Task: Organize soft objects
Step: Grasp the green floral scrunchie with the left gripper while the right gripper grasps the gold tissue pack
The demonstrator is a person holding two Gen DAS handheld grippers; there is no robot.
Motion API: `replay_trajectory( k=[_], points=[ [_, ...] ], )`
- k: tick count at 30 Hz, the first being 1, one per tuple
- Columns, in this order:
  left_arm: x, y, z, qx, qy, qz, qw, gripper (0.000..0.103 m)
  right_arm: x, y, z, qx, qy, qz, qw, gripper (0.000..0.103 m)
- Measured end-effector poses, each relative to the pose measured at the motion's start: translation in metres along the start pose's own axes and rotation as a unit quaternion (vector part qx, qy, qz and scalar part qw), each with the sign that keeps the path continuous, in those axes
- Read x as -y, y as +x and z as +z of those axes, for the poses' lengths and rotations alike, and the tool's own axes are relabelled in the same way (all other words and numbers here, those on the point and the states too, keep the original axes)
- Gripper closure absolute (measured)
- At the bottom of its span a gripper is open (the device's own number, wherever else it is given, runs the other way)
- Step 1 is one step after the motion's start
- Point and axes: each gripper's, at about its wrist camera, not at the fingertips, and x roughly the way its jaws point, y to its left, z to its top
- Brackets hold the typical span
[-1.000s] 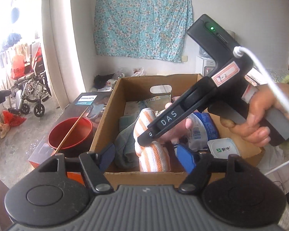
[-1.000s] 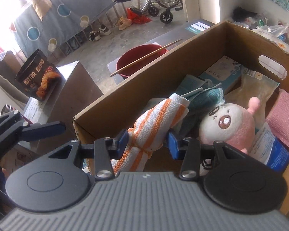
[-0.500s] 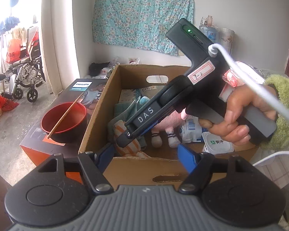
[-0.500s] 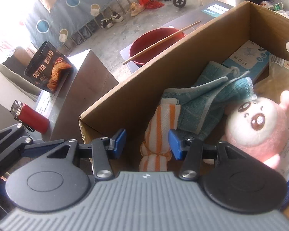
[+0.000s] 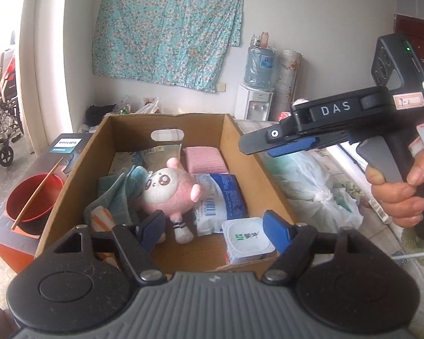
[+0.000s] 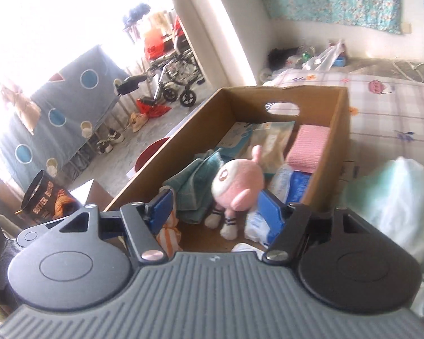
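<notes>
A cardboard box [image 5: 254, 158] [image 6: 336, 152] holds a pink plush toy [image 5: 169, 189] [image 6: 237, 183], a teal towel [image 5: 113, 195] [image 6: 195, 189], an orange-striped cloth [image 5: 100, 219] [image 6: 169, 233] in its near left corner, a pink folded cloth [image 5: 205, 159] [image 6: 308, 148] and blue-white packets [image 5: 220, 200]. My left gripper [image 5: 213, 230] is open and empty above the box's near edge. My right gripper [image 6: 214, 207] is open and empty; in the left wrist view it [image 5: 271, 145] is raised to the right of the box.
A red bowl [image 5: 32, 197] with a chopstick sits on a Philips carton left of the box. A white lidded tub [image 5: 247, 238] lies in the near right corner. A knotted plastic bag [image 5: 316, 186] [image 6: 393, 203] lies right of the box. A butter bread tin [image 6: 46, 200] stands at left.
My right gripper let go of the orange-striped cloth into the box's near left corner, opened, then lifted out and away to the right. The plush toy now shows fully.
</notes>
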Motion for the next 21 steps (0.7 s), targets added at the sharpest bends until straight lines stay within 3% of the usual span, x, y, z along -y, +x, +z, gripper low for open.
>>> replay_trajectory(
  k=[5,10,12,16,21],
  points=[
    [0.050,0.022,0.011,0.008,0.050,-0.059,0.9970,0.025,0.052,-0.079,-0.032,0.053,0.030,-0.125,0.990,0.026],
    [0.093,0.041,0.021,0.014,0.110,-0.092,0.9895,0.025,0.106,-0.127,-0.077,0.060,0.037,-0.278,0.958,0.024],
    [0.106,0.049,0.029,0.011,0.144,-0.100,0.9845,0.025,0.130,-0.133,-0.097,0.046,0.037,-0.314,0.947,0.024],
    [0.133,0.083,0.059,-0.035,0.219,-0.124,0.9673,0.021,0.180,-0.133,-0.126,0.007,0.068,-0.350,0.934,0.024],
    [0.170,0.144,0.086,-0.108,0.258,-0.137,0.9503,0.019,0.212,-0.127,-0.143,-0.016,0.083,-0.370,0.925,0.025]
  ],
)
